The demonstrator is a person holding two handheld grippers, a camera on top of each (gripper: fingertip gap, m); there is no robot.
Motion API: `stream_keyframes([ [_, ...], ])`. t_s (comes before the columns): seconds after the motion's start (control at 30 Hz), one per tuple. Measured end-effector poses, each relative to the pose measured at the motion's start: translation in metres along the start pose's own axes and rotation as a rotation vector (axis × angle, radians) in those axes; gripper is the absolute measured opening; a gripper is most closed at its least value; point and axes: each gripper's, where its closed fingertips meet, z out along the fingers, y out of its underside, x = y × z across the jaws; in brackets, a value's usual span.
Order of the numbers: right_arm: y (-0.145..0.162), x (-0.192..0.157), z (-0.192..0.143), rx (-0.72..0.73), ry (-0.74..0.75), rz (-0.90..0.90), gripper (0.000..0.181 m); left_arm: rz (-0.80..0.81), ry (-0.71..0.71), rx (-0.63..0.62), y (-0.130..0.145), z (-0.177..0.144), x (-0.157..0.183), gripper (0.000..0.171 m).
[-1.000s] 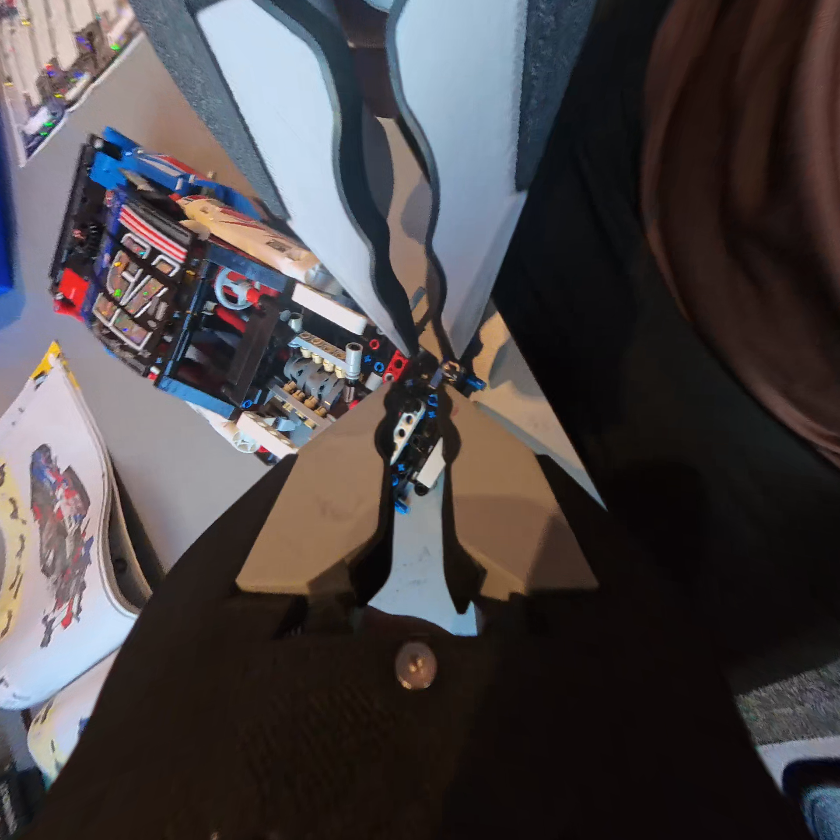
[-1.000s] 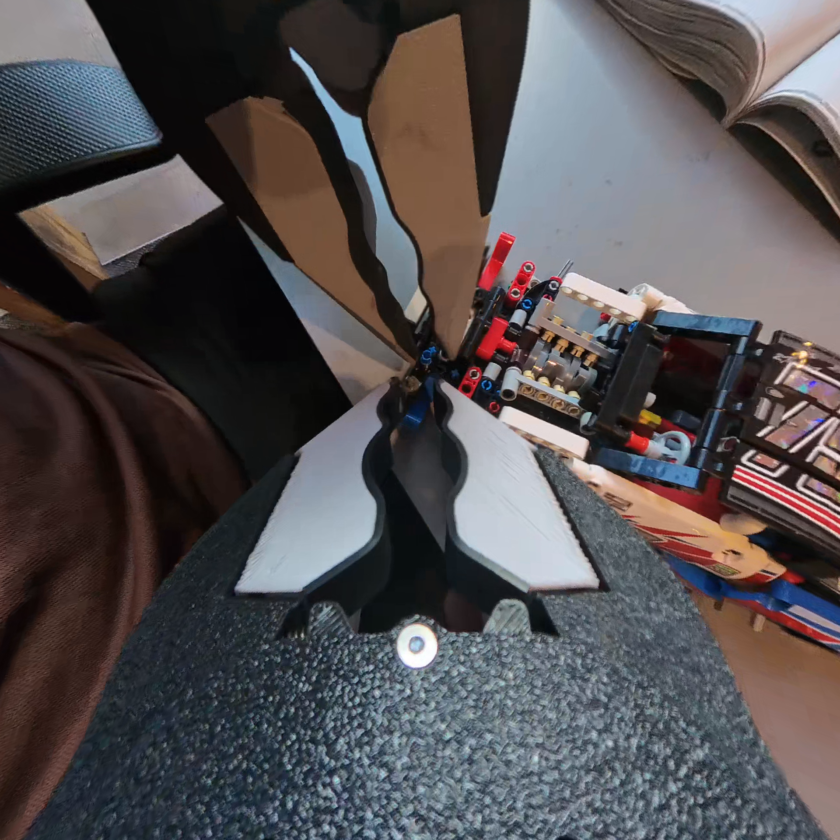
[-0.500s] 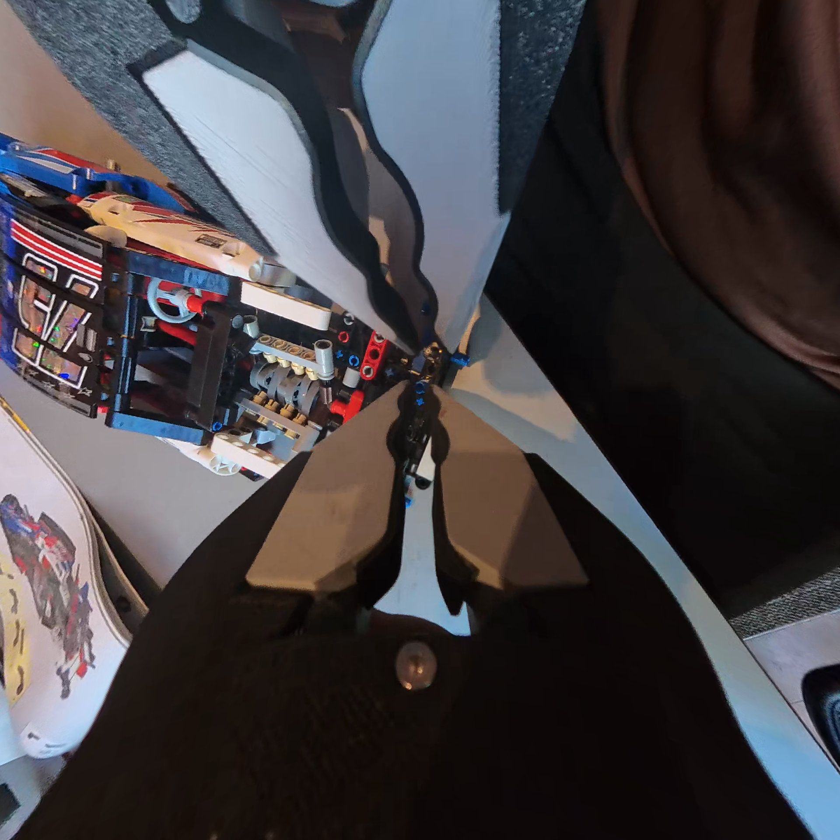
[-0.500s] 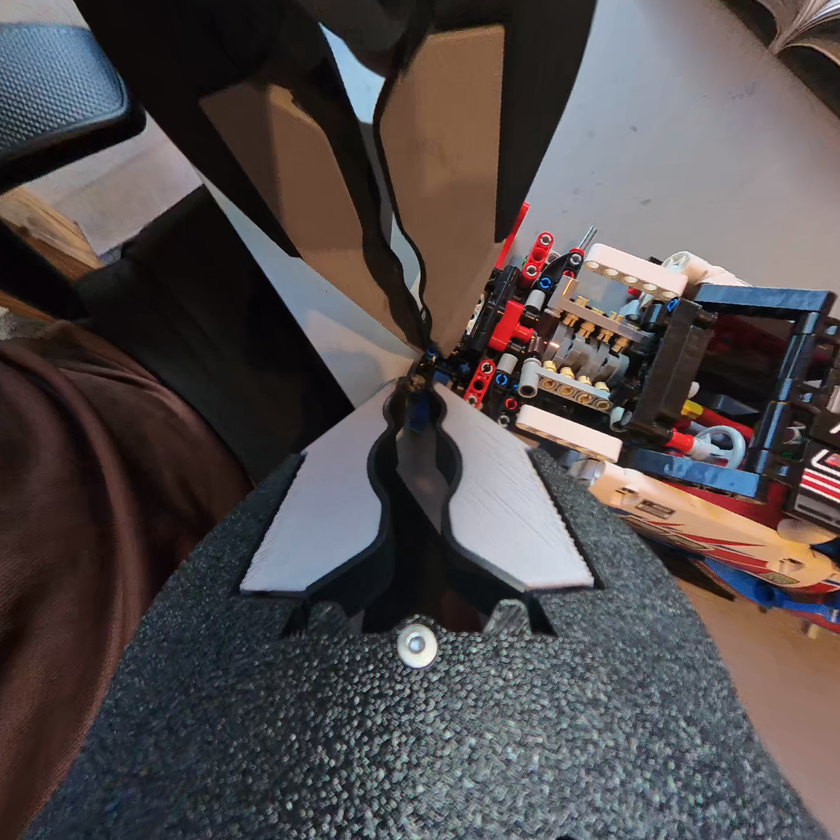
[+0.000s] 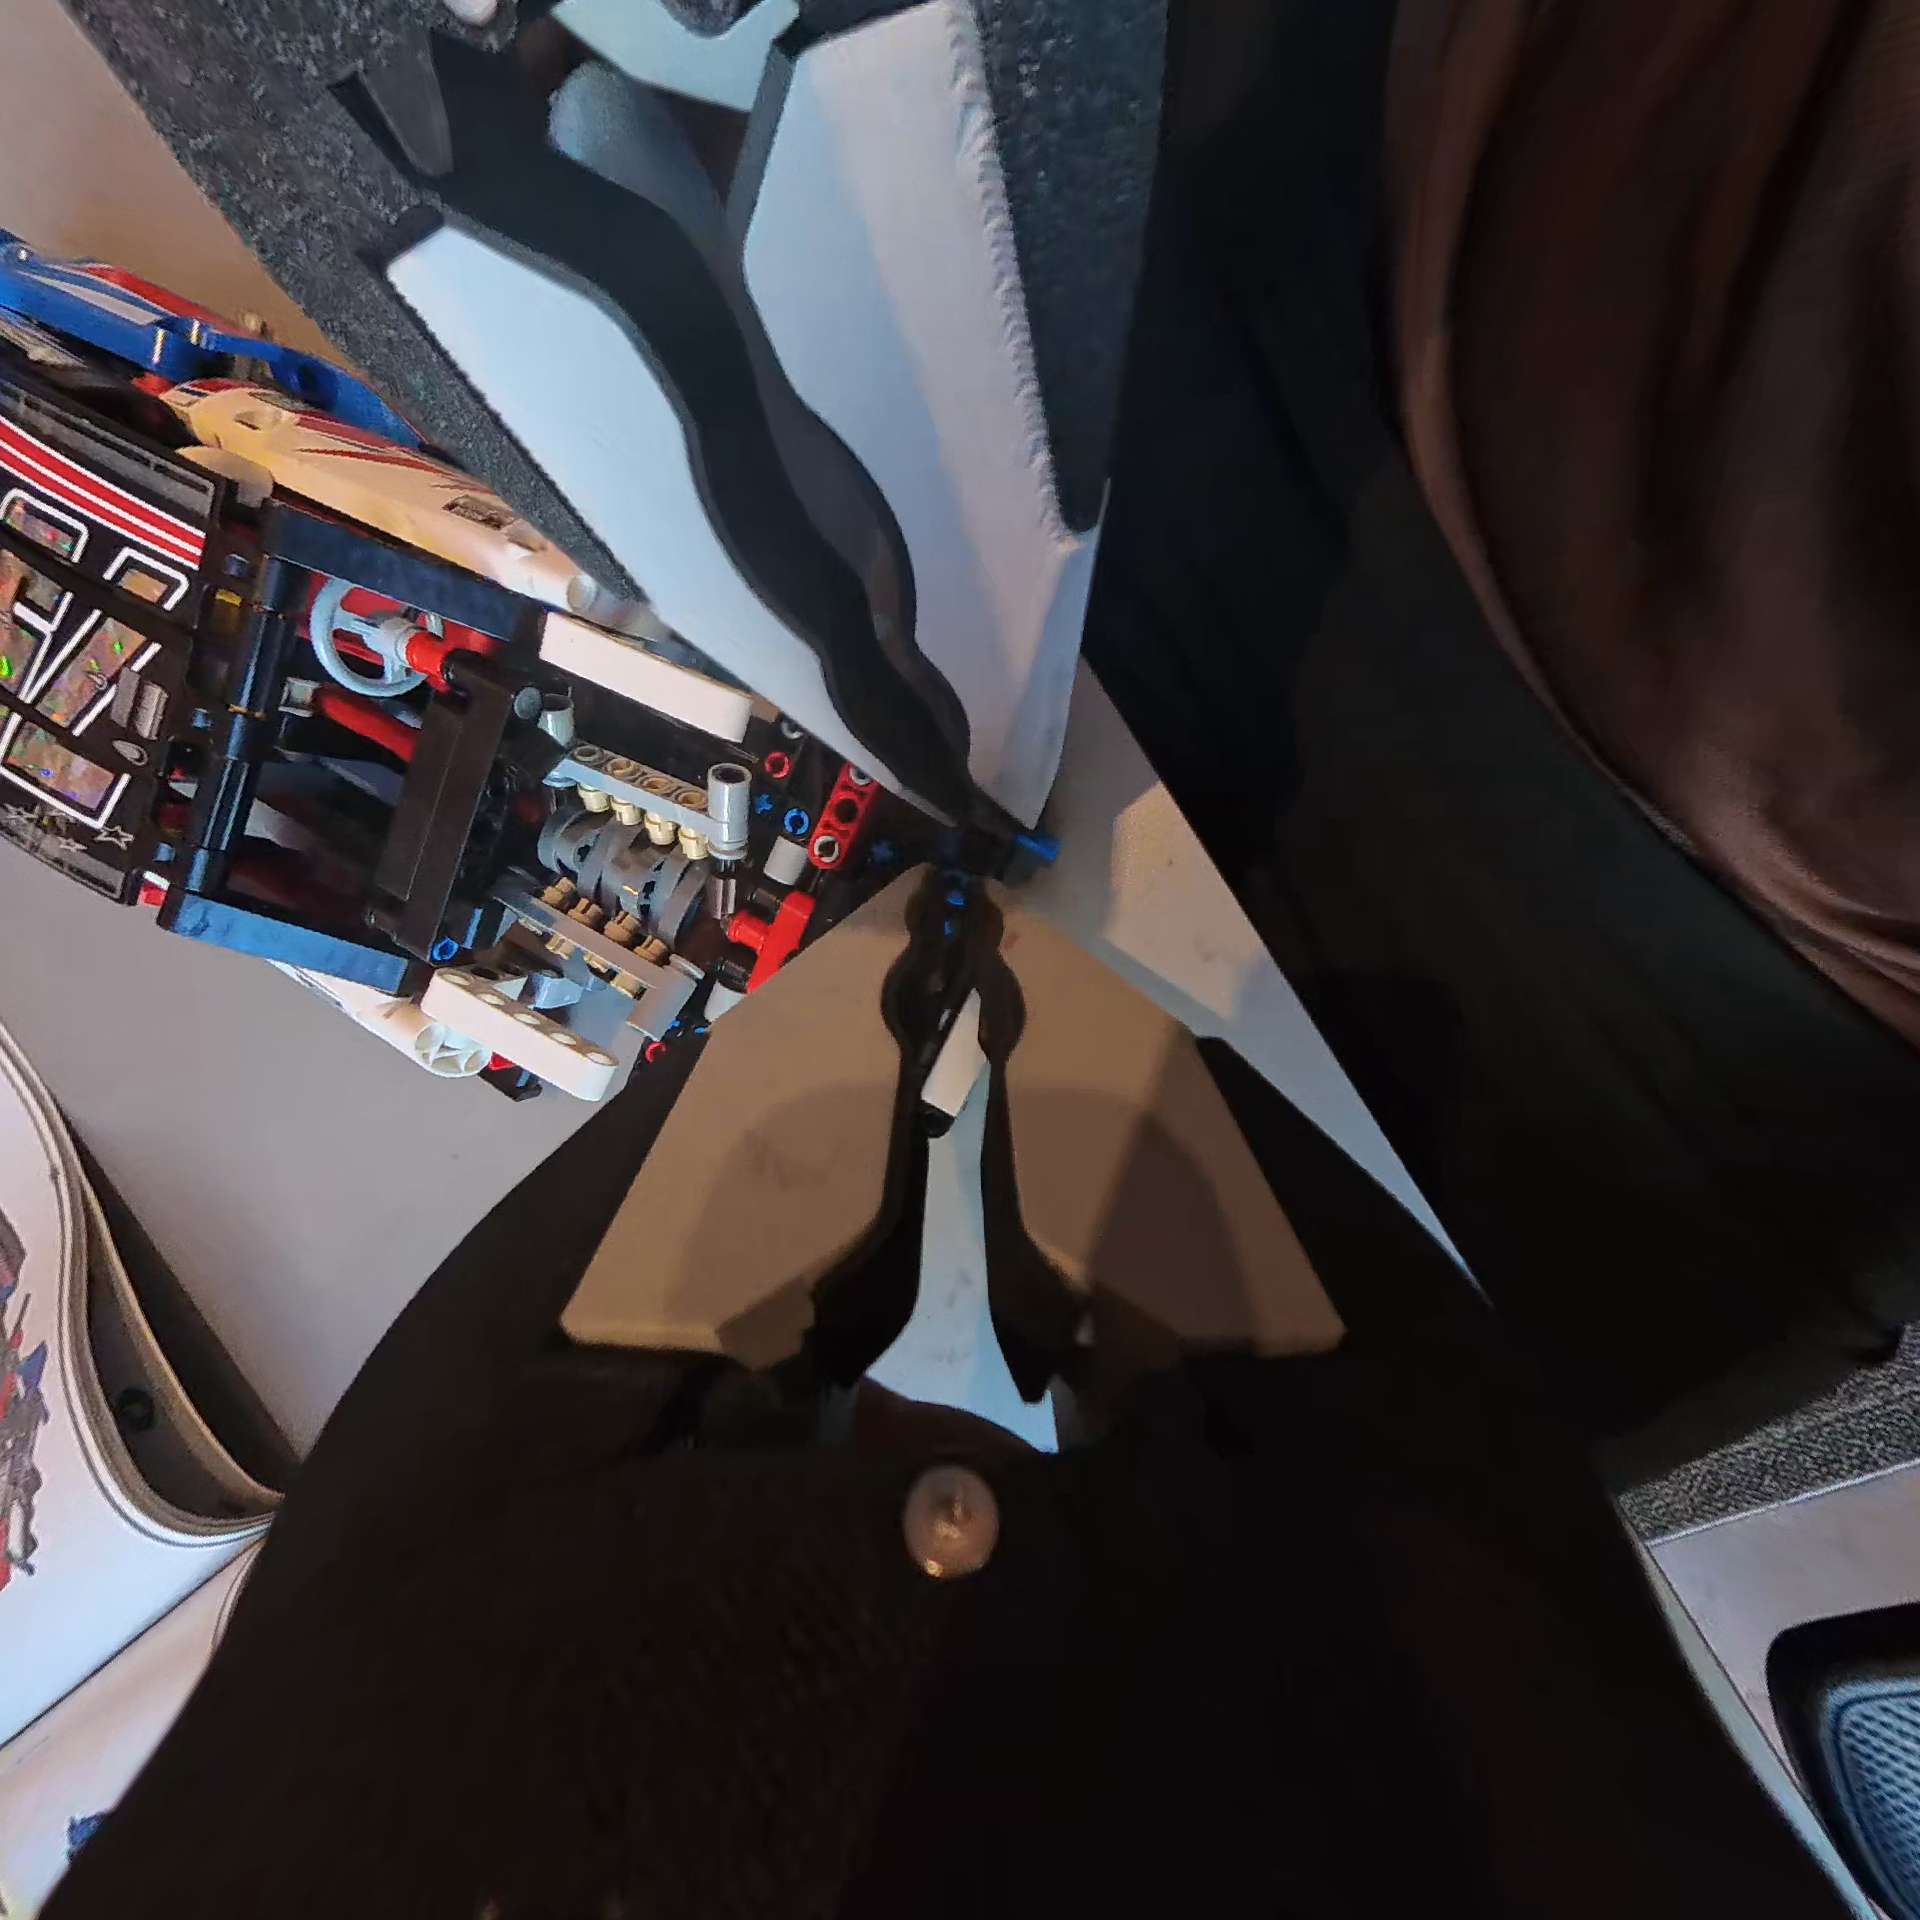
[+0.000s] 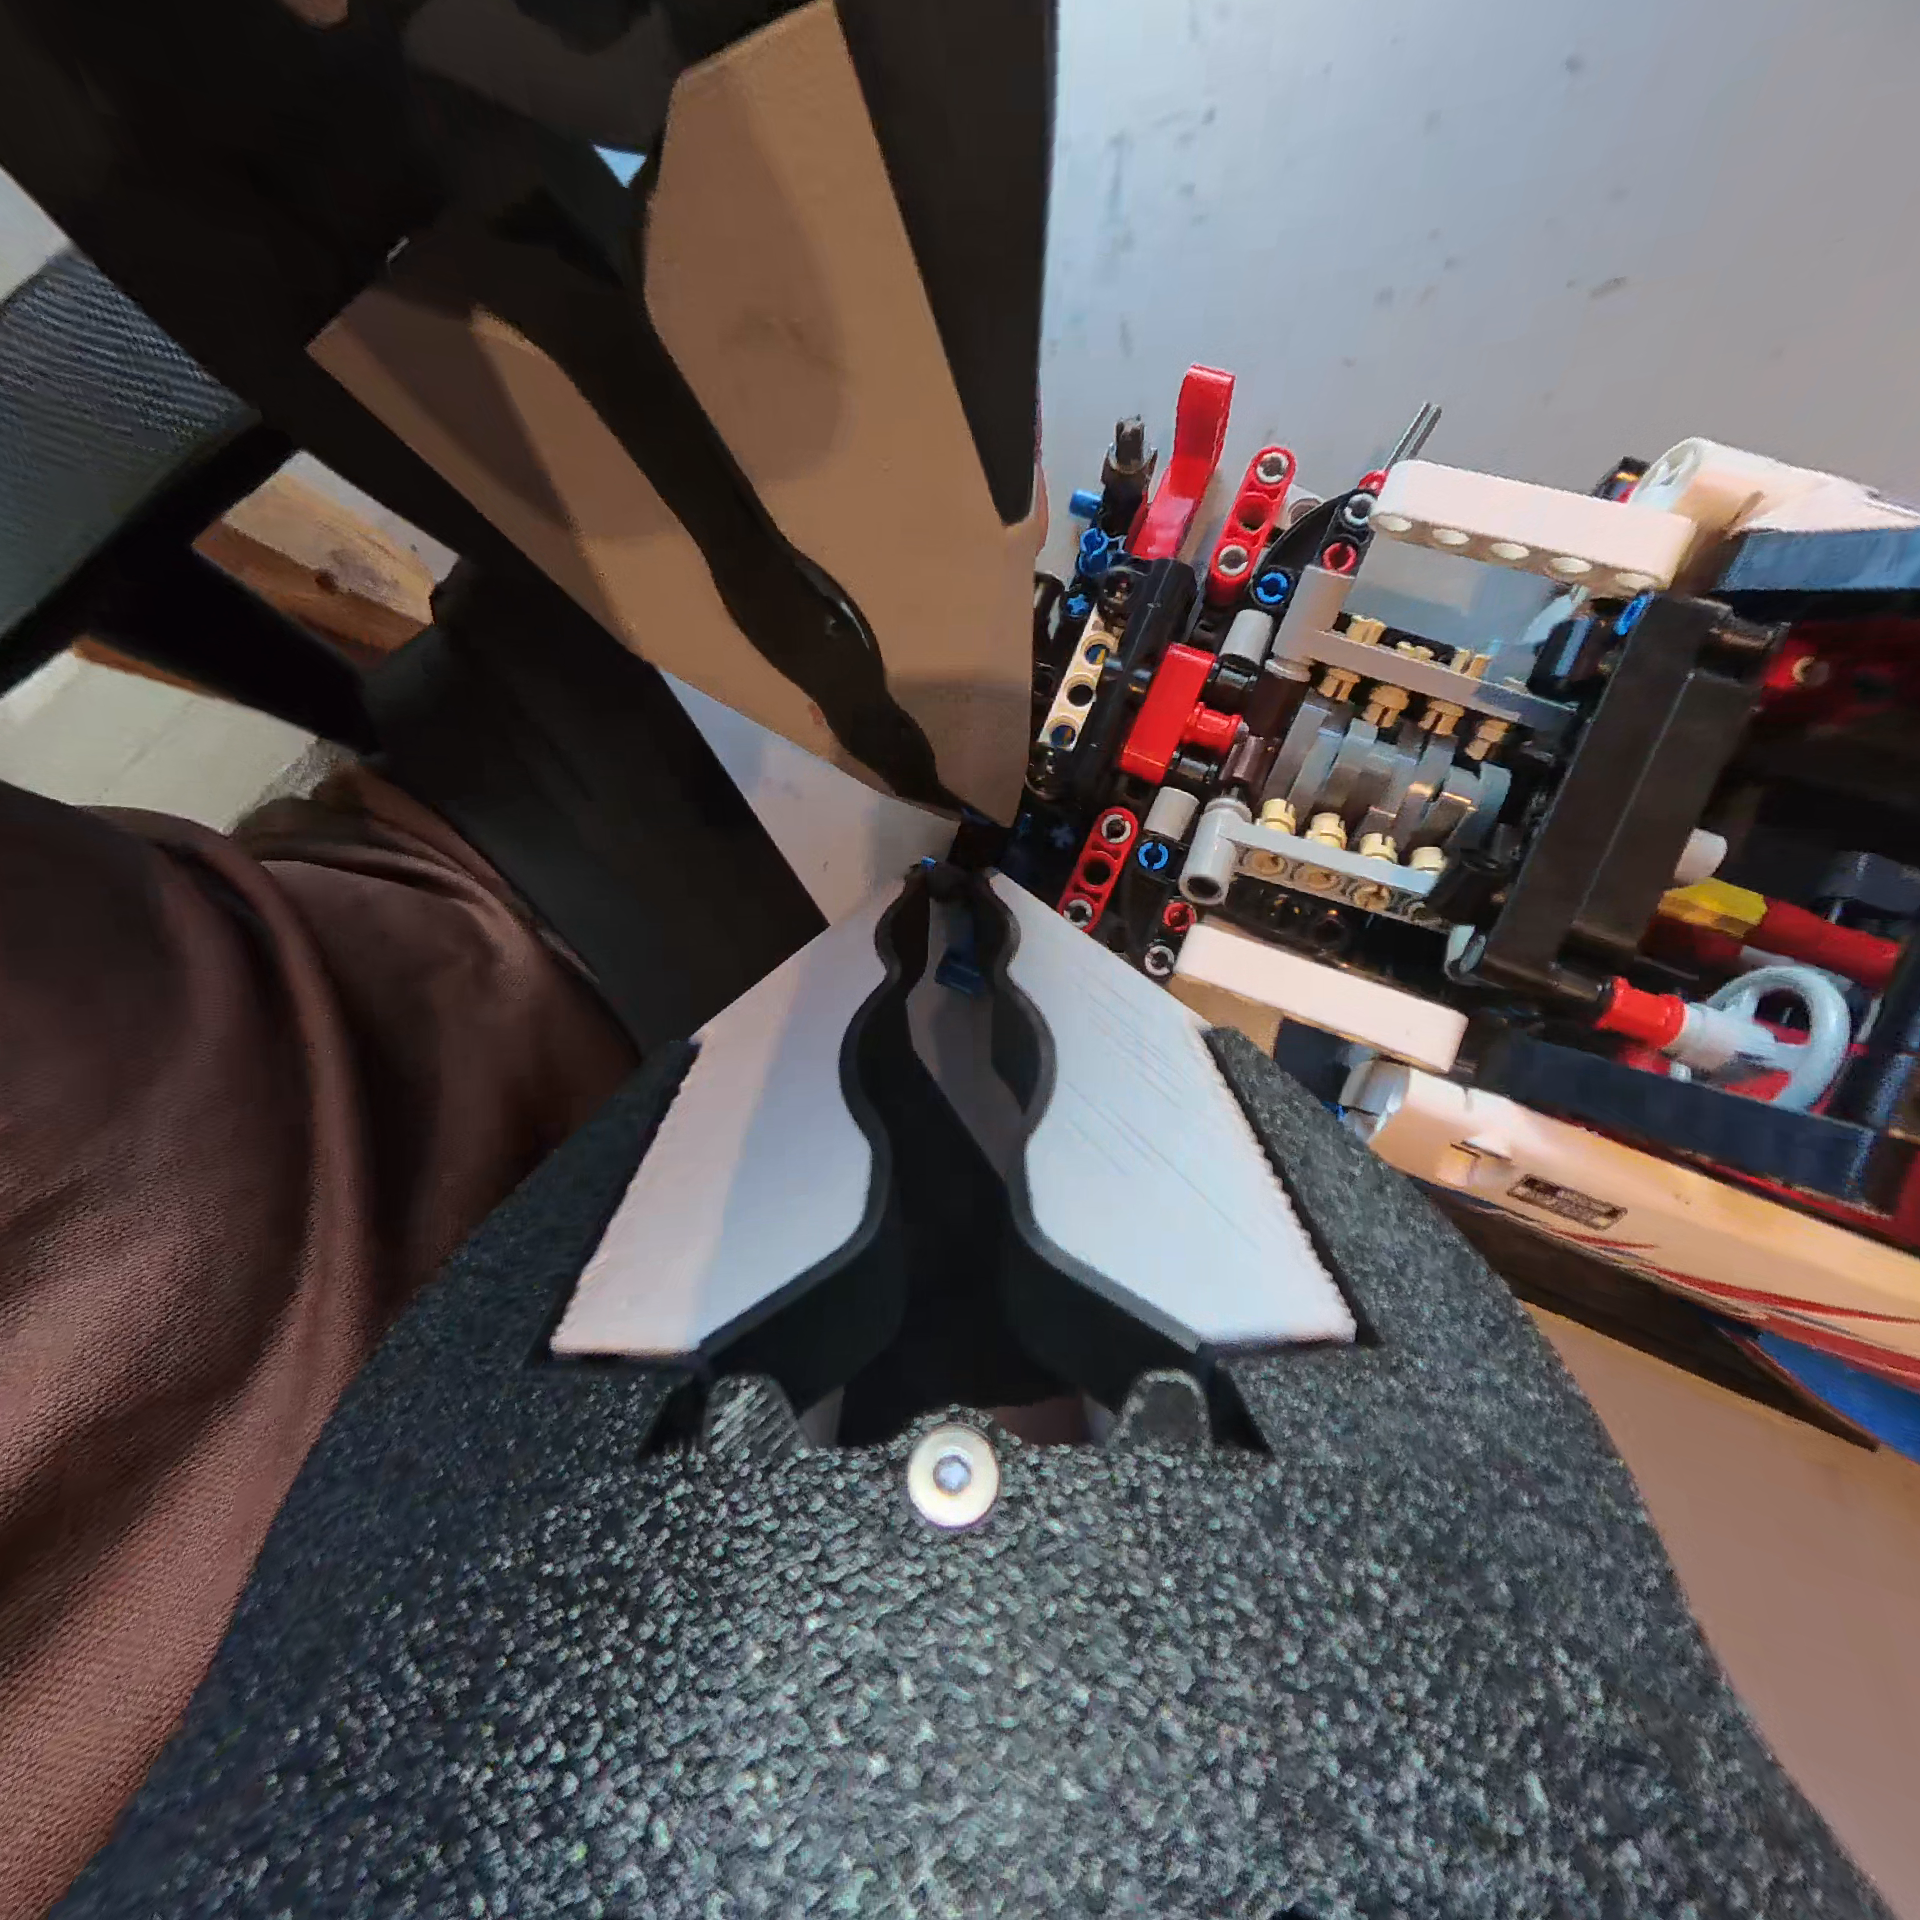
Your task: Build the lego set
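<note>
A partly built Lego car (image 5: pixel 416 748), black, blue, red and white with a grey engine block, lies on the pale table (image 5: pixel 260 1164). My left gripper (image 5: pixel 951 894) is shut on a small black sub-assembly (image 5: pixel 951 1060) with blue pins and a white piece. My right gripper (image 6: pixel 951 883) is shut on a blue pin (image 6: pixel 961 961). The two grippers meet tip to tip just off the car's red and black end (image 6: pixel 1174 707). The right gripper's white fingers (image 5: pixel 894 364) come in from above in the left wrist view. The joint between the two held parts is hidden.
An open instruction booklet (image 5: pixel 62 1351) lies at the table's left. A person's brown clothing (image 6: pixel 208 1143) and a dark chair (image 5: pixel 1860 1756) are just past the table edge (image 5: pixel 1299 1039), close to the grippers. My two grippers' fingertips are within a few centimetres of each other.
Both grippers have stayed tip to tip and moved closer to the car's engine end, which now looms larger. The held sub-assembly has turned more edge-on between the left fingers.
</note>
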Motion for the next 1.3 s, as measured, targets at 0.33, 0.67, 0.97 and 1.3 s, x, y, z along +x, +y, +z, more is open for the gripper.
stream_keyframes([
  [0.33, 0.002, -0.001, 0.001, -0.186, -0.058, 0.038, 0.009, -0.035, 0.017, 0.155, 0.000, 0.000, 0.000, 0.000],
  [0.67, -0.003, 0.003, -0.017, -0.078, -0.005, 0.090, 0.008, -0.089, -0.083, 0.318, 0.003, -0.022, -0.006, 0.031],
  [0.97, -0.023, 0.004, -0.023, -0.020, 0.158, -0.040, 0.000, -0.264, -0.151, 0.205, 0.062, -0.017, -0.030, 0.040],
  [1.3, 0.006, 0.003, -0.024, -0.264, 0.191, -0.103, 0.007, -0.259, -0.093, 0.259, 0.033, 0.002, -0.013, 0.029],
])
